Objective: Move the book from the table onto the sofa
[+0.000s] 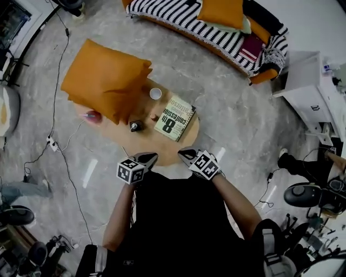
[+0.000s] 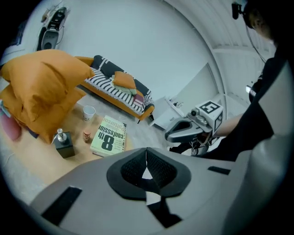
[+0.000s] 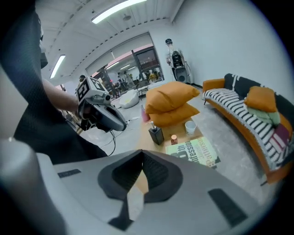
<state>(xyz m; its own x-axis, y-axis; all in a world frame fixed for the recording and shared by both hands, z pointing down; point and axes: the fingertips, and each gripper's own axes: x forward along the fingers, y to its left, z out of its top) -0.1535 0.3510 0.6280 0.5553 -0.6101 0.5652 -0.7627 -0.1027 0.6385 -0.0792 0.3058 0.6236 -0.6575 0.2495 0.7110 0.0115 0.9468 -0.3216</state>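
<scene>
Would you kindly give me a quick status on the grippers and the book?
Left gripper and right gripper shut, empty. Book flat on table, untouched. Cup, pump bottle near it.

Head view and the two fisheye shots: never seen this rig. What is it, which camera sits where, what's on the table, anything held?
No robot: a person holds a two-jaw tool in each hand. The head view looks down from the person's head onto the left tool and right tool. The other two pictures come from a camera on each tool, looking along its jaws. Both tools are shut and empty. On the round wooden table lie a book, orange cushions, a white cup, a black pump bottle and a small jar. The striped sofa stands beyond.
</scene>
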